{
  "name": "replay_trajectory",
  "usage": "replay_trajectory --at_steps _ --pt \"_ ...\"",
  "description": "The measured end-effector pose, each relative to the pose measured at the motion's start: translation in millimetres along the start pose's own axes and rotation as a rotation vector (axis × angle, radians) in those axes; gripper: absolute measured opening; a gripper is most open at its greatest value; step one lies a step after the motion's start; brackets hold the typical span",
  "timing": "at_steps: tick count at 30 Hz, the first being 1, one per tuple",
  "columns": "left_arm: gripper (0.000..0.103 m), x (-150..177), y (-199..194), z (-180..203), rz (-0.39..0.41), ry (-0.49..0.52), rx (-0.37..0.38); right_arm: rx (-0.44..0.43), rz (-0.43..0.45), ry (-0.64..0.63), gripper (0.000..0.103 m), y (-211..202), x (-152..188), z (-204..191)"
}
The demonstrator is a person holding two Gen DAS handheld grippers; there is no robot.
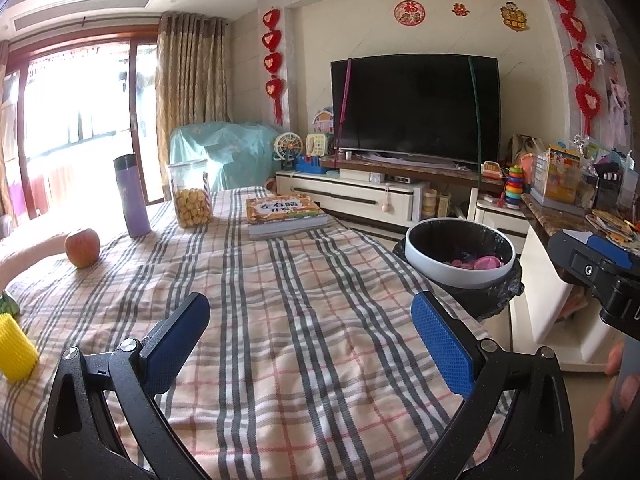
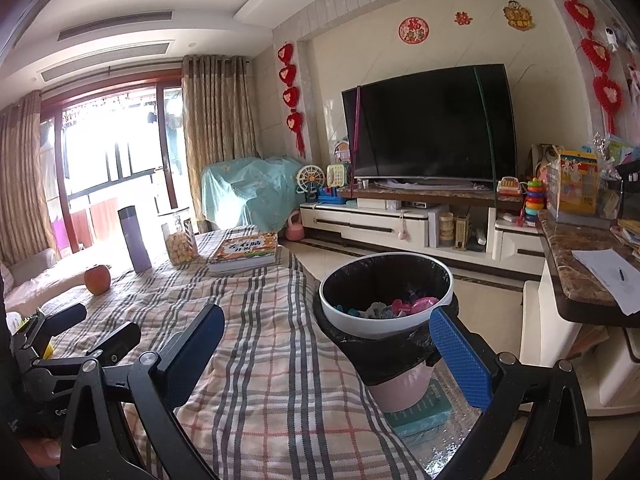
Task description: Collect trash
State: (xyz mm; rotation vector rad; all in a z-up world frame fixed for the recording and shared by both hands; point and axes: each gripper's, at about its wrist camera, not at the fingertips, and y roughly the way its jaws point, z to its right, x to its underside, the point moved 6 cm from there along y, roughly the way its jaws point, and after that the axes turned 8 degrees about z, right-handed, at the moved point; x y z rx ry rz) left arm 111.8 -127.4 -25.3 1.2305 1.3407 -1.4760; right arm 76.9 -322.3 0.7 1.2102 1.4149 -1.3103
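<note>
A trash bin [image 1: 460, 258] with a white rim and black liner stands off the table's right edge; it holds pink and grey scraps. It also shows in the right wrist view [image 2: 386, 312]. A yellow foam net [image 1: 16, 352] lies on the checked tablecloth at the far left. My left gripper [image 1: 312, 344] is open and empty over the cloth. My right gripper [image 2: 328, 356] is open and empty, just in front of the bin. The left gripper also shows at the left in the right wrist view [image 2: 84, 324].
On the table's far side stand an apple [image 1: 83, 247], a purple flask [image 1: 132, 196], a biscuit jar [image 1: 190, 194] and a book stack [image 1: 286, 216]. A marble counter [image 2: 580, 276] with papers is on the right. A TV [image 1: 416, 106] and cabinet stand behind.
</note>
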Motion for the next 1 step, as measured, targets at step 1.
replay_trajectory --at_steps 1 --pt "0.103 0.5 1.4 -1.5 -0.007 -0.003 0.000 -0.002 -0.005 0.001 0.103 2.6 0.3 -1.0"
